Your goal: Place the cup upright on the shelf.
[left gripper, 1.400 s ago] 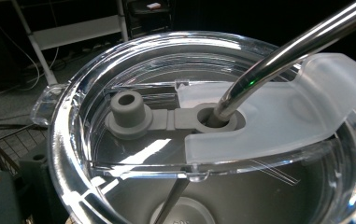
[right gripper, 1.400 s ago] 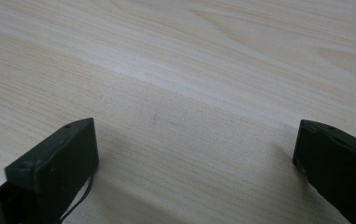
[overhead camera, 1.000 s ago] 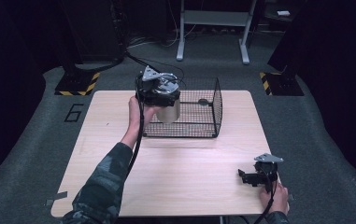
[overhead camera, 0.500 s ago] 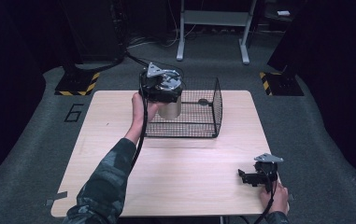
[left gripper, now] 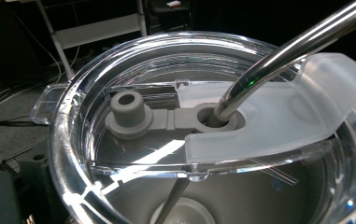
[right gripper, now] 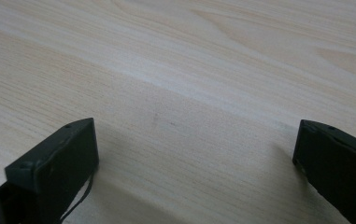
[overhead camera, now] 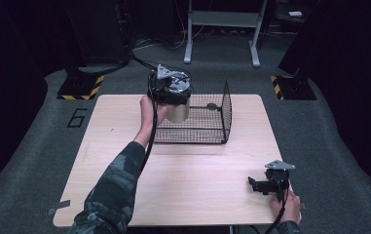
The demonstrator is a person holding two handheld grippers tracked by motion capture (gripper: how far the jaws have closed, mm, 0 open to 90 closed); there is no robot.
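Up close, the left gripper (overhead camera: pixel 169 90) has its fingers closed on a steel tumbler (overhead camera: pixel 177 111), holding it by the top so that the cup hangs beneath the gripper body at the near left corner of a black wire basket (overhead camera: pixel 212 124). In the left gripper view the tumbler's clear plastic lid (left gripper: pixel 133 154) sits right under the camera, with a grey rubber stopper (left gripper: pixel 128 114) at one side and a metal straw (left gripper: pixel 288 51) running through a hole in the frosted slider (left gripper: pixel 278 116); the straw leans away to the upper right, and its lower part can be seen through the lid, inside the cup. Whether the tumbler's base touches the basket floor or hangs clear of it, I cannot tell. The person's left hand (overhead camera: pixel 149 109) grips the tool from below, the camouflage sleeve (overhead camera: pixel 115 190) reaching across the tabletop (overhead camera: pixel 124 146) from the bottom edge.

The right gripper (overhead camera: pixel 261 185) rests low at the near right corner of the tabletop, well apart from the basket. Its fingers (right gripper: pixel 59 158) stand wide apart with bare light wood between them, holding nothing. The right hand (overhead camera: pixel 286 207) lies behind it at the table's edge, a black cable trailing down from the tool.

The basket stands at the far middle of the tabletop, its open top upward. A grey carpeted floor (overhead camera: pixel 329 146) surrounds the table.
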